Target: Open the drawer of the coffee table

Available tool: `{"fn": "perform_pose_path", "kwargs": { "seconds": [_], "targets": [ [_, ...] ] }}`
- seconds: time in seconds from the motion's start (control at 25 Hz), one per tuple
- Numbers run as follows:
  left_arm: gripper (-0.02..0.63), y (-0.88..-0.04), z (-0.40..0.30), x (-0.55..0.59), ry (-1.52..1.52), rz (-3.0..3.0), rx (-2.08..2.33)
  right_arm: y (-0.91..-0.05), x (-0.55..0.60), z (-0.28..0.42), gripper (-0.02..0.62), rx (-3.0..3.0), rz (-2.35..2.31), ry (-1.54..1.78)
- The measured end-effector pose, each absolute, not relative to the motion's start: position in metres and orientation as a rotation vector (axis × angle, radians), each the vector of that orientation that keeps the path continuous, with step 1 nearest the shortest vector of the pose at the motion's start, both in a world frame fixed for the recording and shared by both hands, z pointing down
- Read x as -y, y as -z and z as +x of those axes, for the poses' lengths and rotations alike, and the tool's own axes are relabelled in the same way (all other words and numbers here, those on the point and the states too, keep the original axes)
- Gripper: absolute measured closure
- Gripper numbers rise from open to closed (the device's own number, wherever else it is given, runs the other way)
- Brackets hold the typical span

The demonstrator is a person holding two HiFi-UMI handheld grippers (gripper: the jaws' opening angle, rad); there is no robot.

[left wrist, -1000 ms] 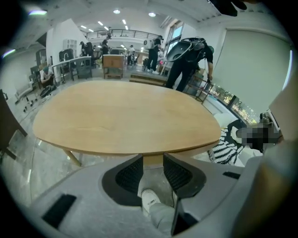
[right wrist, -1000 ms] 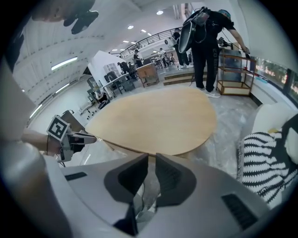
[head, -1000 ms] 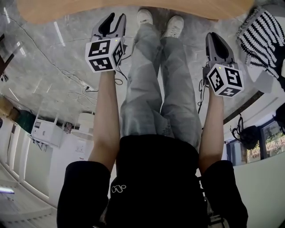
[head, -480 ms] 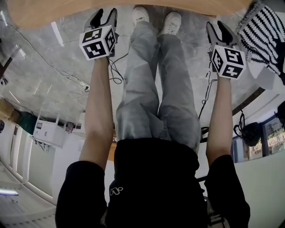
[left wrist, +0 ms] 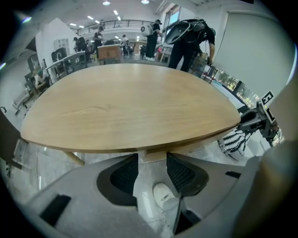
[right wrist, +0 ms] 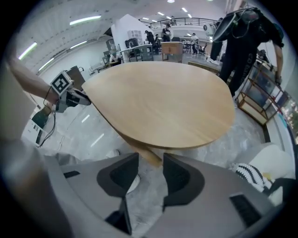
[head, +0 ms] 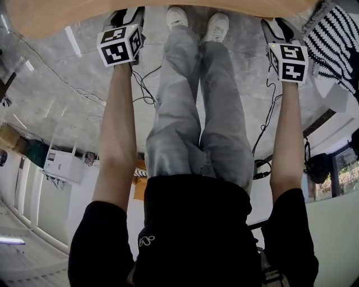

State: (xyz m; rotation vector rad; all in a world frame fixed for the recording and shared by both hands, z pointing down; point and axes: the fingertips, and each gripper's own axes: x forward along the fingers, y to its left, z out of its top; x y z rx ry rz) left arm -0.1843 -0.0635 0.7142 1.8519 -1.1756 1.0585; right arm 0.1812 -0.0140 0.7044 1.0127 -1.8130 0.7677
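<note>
The coffee table (head: 56, 17) is a rounded, light-wood top that fills the middle of both gripper views (left wrist: 139, 102) (right wrist: 167, 102). My left gripper (head: 127, 12) is at the table's near rim with its jaws opening and nothing between them (left wrist: 152, 160). Just past them a pale wooden piece (left wrist: 151, 155) sits under the rim. My right gripper (head: 275, 25) is at the rim further right, its jaws also opening and empty (right wrist: 150, 160), with a slanted wooden member (right wrist: 148, 155) under the top beyond them. No drawer front or handle shows plainly.
The person's legs and white shoes (head: 182, 19) stand between the grippers on a grey stone floor. Cables (head: 145, 84) trail on the floor. A black-and-white striped cushion (head: 331, 39) lies at the right. People (left wrist: 186, 37) stand beyond the table.
Both grippers have sunk towards the table's rim, higher up in the head view. The right jaws, shut a second ago, stand apart now; the left jaws have widened.
</note>
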Motion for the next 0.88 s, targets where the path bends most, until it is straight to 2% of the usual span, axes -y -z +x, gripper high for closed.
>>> {"fn": "perform_pose_path", "kwargs": {
  "seconds": [0.88],
  "targets": [
    [0.448,-0.7166,-0.1780,0.0595,-1.149,1.879,1.109,-0.7116,0.0108,0.1739,0.460,1.762,0.855,-0.679]
  ]
}}
